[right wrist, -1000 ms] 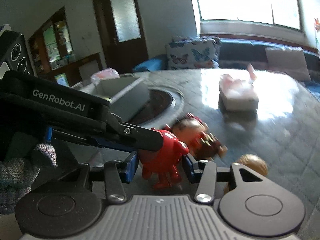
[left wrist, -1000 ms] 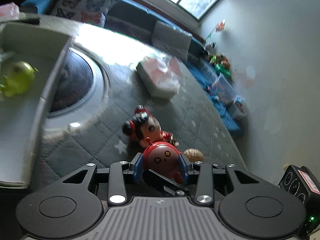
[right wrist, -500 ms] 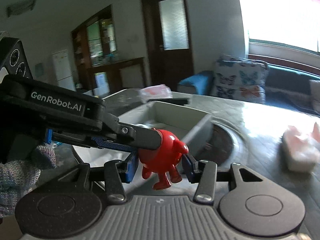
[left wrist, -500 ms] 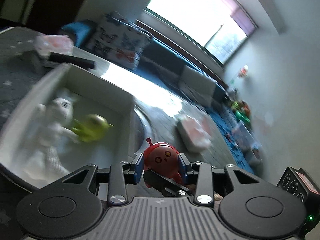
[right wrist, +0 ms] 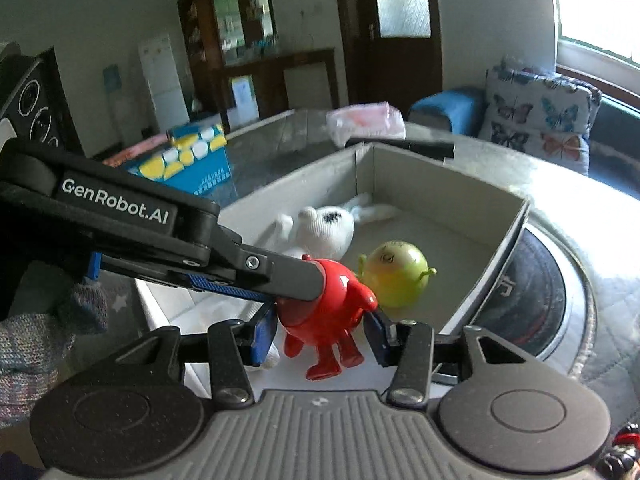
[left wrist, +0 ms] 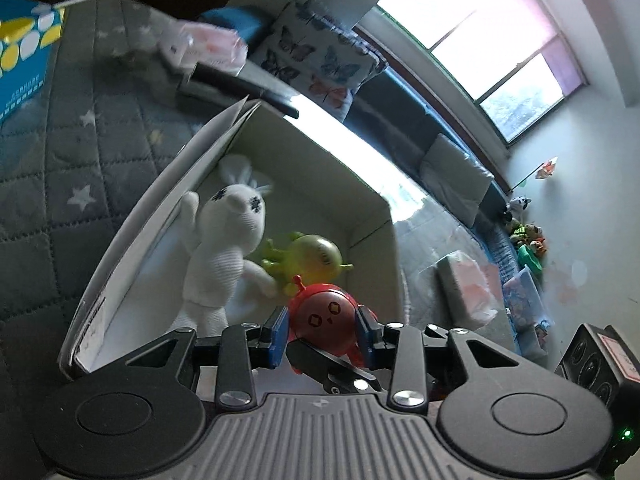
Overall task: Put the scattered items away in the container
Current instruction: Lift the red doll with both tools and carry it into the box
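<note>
A round red toy figure [left wrist: 323, 322] is pinched by both grippers at once. My left gripper [left wrist: 322, 334] is shut on its head; it reaches in from the left in the right wrist view [right wrist: 280, 280]. My right gripper [right wrist: 320, 330] is shut on the same red toy [right wrist: 326, 312] at its body, legs hanging. The toy hangs over the open grey box [left wrist: 362, 196], also seen in the right wrist view [right wrist: 440, 184]. Inside lie a white plush rabbit [left wrist: 224, 240] [right wrist: 324, 228] and a green round toy [left wrist: 314, 258] [right wrist: 394, 274].
The box stands on a quilted grey star-patterned table cover [left wrist: 60, 152]. A blue and yellow carton [right wrist: 192, 158] and a pink tissue pack [right wrist: 362, 122] lie beyond the box. Another tissue pack [left wrist: 466, 290] lies right of it. A dark round inset [right wrist: 528, 304] borders the box.
Both grippers have carried the red toy from the table, near the doll and walnut, leftward to above the open box. Both stay shut on it.
</note>
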Demonstrator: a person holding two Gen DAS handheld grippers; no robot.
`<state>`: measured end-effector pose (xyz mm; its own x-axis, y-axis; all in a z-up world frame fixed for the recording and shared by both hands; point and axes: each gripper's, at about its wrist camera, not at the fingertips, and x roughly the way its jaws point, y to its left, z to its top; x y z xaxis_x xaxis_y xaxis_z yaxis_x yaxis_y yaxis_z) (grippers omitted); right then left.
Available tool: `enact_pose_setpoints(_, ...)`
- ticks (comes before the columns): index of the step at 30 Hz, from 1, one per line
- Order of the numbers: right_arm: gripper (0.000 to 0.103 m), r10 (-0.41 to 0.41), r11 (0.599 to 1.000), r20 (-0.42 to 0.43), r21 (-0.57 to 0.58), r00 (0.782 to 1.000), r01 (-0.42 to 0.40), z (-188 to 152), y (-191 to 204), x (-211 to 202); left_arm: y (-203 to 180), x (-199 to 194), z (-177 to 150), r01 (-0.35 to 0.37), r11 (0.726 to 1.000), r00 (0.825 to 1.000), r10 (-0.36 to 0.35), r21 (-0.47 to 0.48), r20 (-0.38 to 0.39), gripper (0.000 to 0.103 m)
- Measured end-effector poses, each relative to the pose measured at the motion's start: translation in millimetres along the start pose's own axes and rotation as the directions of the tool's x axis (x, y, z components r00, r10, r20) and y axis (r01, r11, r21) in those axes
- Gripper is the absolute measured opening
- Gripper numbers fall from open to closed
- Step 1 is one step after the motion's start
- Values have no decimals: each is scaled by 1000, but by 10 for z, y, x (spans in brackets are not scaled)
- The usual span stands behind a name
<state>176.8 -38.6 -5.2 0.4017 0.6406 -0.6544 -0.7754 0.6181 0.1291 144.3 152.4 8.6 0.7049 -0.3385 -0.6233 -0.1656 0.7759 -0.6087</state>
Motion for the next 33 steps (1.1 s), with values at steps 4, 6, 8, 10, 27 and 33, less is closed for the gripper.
enact_pose_setpoints(4, 48, -28, 999, -45, -46, 999, 26, 38, 49, 101, 68, 72, 37, 4, 1000, 1000, -4, -24, -21, 35)
enact_pose_setpoints(6, 48, -47, 996, -74, -75, 996, 41, 64, 88, 155, 91, 90, 41, -2, 1000, 1000, 1, -27, -31, 34)
enact_pose_setpoints(8, 48, -71, 992, -105, -112, 992, 59, 87, 135, 214, 103, 127, 50, -12, 1000, 999, 11, -25, -42, 34)
enact_pose_setpoints(10, 48, -101, 984, -133, -160, 986, 79, 114, 189, 284, 111, 163, 58, -21, 999, 999, 19, -25, -51, 34)
enact_pose_setpoints(27, 51, -153, 969, -165, -216, 974, 116, 187, 202, 398, 117, 202, 53, -11, 999, 999, 10, -39, -41, 34)
enact_pose_setpoints(33, 62, -139, 974, -89, -194, 986, 120, 172, 196, 179, 45, 115, 51, -2, 1000, 1000, 2, -31, -11, 34)
